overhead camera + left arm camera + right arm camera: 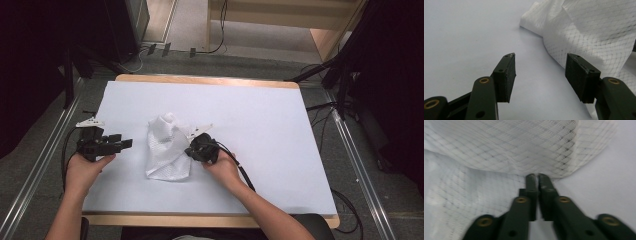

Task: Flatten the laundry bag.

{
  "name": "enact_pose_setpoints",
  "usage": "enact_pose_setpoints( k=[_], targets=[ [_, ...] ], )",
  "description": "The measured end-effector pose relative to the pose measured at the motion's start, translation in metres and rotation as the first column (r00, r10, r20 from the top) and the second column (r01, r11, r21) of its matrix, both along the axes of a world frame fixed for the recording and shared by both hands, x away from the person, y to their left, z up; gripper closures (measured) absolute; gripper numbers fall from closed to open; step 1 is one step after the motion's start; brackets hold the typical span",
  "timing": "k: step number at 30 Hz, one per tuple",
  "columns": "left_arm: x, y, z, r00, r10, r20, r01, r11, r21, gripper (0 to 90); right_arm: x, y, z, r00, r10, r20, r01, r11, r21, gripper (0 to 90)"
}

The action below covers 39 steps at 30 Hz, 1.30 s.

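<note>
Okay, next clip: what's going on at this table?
A person is working a crumpled white cloth on a white-covered table, with a handheld gripper in each hand. The right gripper is at the cloth's right edge, jaws closed together against a fold, seemingly pinching it. The left gripper rests to the cloth's left with its jaws open, holding nothing and aimed at the cloth.

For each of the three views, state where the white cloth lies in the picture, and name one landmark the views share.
High view: white cloth at table centre, between the grippers.
Left gripper view: upper right, beyond the open jaws.
Right gripper view: across the top and left.
Shared landmark: the pale blue table surface.
</note>
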<state>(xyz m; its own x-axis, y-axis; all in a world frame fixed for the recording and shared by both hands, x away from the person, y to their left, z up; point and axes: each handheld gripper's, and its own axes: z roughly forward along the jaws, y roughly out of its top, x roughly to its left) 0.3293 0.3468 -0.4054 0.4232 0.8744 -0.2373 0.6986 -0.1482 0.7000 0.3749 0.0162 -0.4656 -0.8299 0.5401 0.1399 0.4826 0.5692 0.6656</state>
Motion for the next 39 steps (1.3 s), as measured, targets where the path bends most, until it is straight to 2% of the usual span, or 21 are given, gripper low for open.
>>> enact_pose_setpoints(
  k=[1, 2, 4, 7, 12, 14, 15, 17, 19, 20, 22, 23, 24, 28, 30, 32, 34, 35, 37, 38, 39],
  targets=[
    [0.000, 0.000, 0.000, 1.0000, 0.000, -0.001, 0.000, 1.0000, -0.002, 42.7, 0.000, 0.000, 0.000, 1.0000, 0.000, 0.000, 0.000, 1.0000, 0.000, 90.0],
    [0.000, 0.000, 0.000, 1.0000, -0.001, -0.002, 0.001, 1.0000, -0.002, 42.6, 0.006, -0.002, 0.000, 0.9989, 0.008, -0.046, -0.007, 0.9998, 0.020, 90.0],
    [0.000, -0.001, 0.000, 1.0000, -0.004, -0.004, 0.004, 1.0000, 0.000, 42.7, 0.008, -0.003, 0.000, 0.9987, 0.013, -0.049, -0.012, 0.9997, 0.020, 90.0],
    [0.000, -0.002, -0.001, 1.0000, -0.005, -0.003, 0.005, 1.0000, 0.000, 42.7, 0.012, -0.011, 0.005, 0.9993, -0.010, -0.037, 0.011, 0.9997, 0.024, 90.0],
    [0.001, -0.004, -0.002, 0.9999, -0.013, -0.007, 0.013, 0.9999, 0.003, 42.7, 0.025, -0.042, 0.026, 0.9973, -0.072, -0.017, 0.073, 0.9960, 0.053, 90.0],
    [0.001, -0.005, -0.002, 0.9999, -0.014, -0.008, 0.014, 0.9999, 0.006, 42.7, 0.028, -0.049, 0.028, 0.9967, -0.079, -0.019, 0.080, 0.9951, 0.058, 90.0],
    [0.001, -0.006, -0.002, 0.9999, -0.014, -0.008, 0.014, 0.9999, 0.007, 42.7, 0.031, -0.062, 0.033, 0.9947, -0.101, -0.016, 0.102, 0.9931, 0.058, 90.0],
    [0.001, -0.007, -0.002, 0.9998, -0.015, -0.009, 0.015, 0.9999, 0.007, 42.7, 0.033, -0.069, 0.035, 0.9936, -0.111, -0.017, 0.112, 0.9921, 0.057, 90.0],
    [0.002, -0.008, -0.002, 0.9998, -0.019, -0.010, 0.019, 0.9998, 0.008, 42.7, 0.036, -0.092, 0.039, 0.9884, -0.152, -0.009, 0.152, 0.9870, 0.052, 90.0],
    [0.002, -0.008, -0.003, 0.9997, -0.022, -0.011, 0.023, 0.9997, 0.007, 42.7, 0.036, -0.092, 0.039, 0.9884, -0.152, -0.009, 0.152, 0.9870, 0.052, 90.0],
    [0.003, -0.010, -0.003, 0.9997, -0.023, -0.011, 0.023, 0.9997, 0.010, 42.7, 0.038, -0.111, 0.040, 0.9825, -0.186, -0.008, 0.186, 0.9814, 0.046, 90.0],
    [0.004, -0.011, -0.003, 0.9996, -0.024, -0.013, 0.024, 0.9997, 0.010, 42.7, 0.041, -0.130, 0.039, 0.9738, -0.227, -0.010, 0.227, 0.9728, 0.043, 90.0],
    [0.004, -0.011, -0.003, 0.9995, -0.026, -0.015, 0.026, 0.9996, 0.012, 42.6, 0.042, -0.140, 0.038, 0.9688, -0.248, -0.013, 0.248, 0.9678, 0.043, 90.0],
    [0.006, -0.015, -0.004, 0.9994, -0.033, -0.013, 0.033, 0.9993, 0.015, 42.6, 0.046, -0.168, 0.034, 0.9498, -0.311, -0.030, 0.313, 0.9489, 0.044, 90.0],
    [0.008, -0.017, -0.004, 0.9991, -0.038, -0.016, 0.039, 0.9991, 0.015, 42.6, 0.048, -0.175, 0.030, 0.9439, -0.327, -0.043, 0.329, 0.9434, 0.040, 90.0],
    [0.009, -0.019, -0.004, 0.9990, -0.042, -0.014, 0.042, 0.9990, 0.016, 42.6, 0.048, -0.178, 0.028, 0.9430, -0.329, -0.048, 0.331, 0.9428, 0.038, 90.0],
    [0.012, -0.022, -0.004, 0.9985, -0.053, -0.013, 0.053, 0.9985, 0.011, 42.6, 0.046, -0.180, 0.028, 0.9370, -0.347, -0.039, 0.349, 0.9363, 0.042, 80.4],
    [0.012, -0.022, -0.004, 0.9985, -0.053, -0.013, 0.053, 0.9985, 0.011, 42.6, 0.045, -0.180, 0.030, 0.9386, -0.344, -0.022, 0.345, 0.9371, 0.052, 79.3],
    [0.014, -0.023, -0.004, 0.9979, -0.061, -0.018, 0.062, 0.9980, 0.014, 42.6, 0.042, -0.179, 0.033, 0.9366, -0.350, -0.019, 0.350, 0.9345, 0.063, 78.2],
    [0.015, -0.024, -0.005, 0.9976, -0.066, -0.021, 0.066, 0.9977, 0.012, 42.6, 0.040, -0.178, 0.035, 0.9396, -0.342, -0.007, 0.342, 0.9368, 0.074, 78.2],
    [0.016, -0.025, -0.005, 0.9974, -0.069, -0.019, 0.069, 0.9976, 0.008, 42.5, 0.038, -0.175, 0.037, 0.9409, -0.338, -0.018, 0.338, 0.9370, 0.087, 82.5]
  ],
)
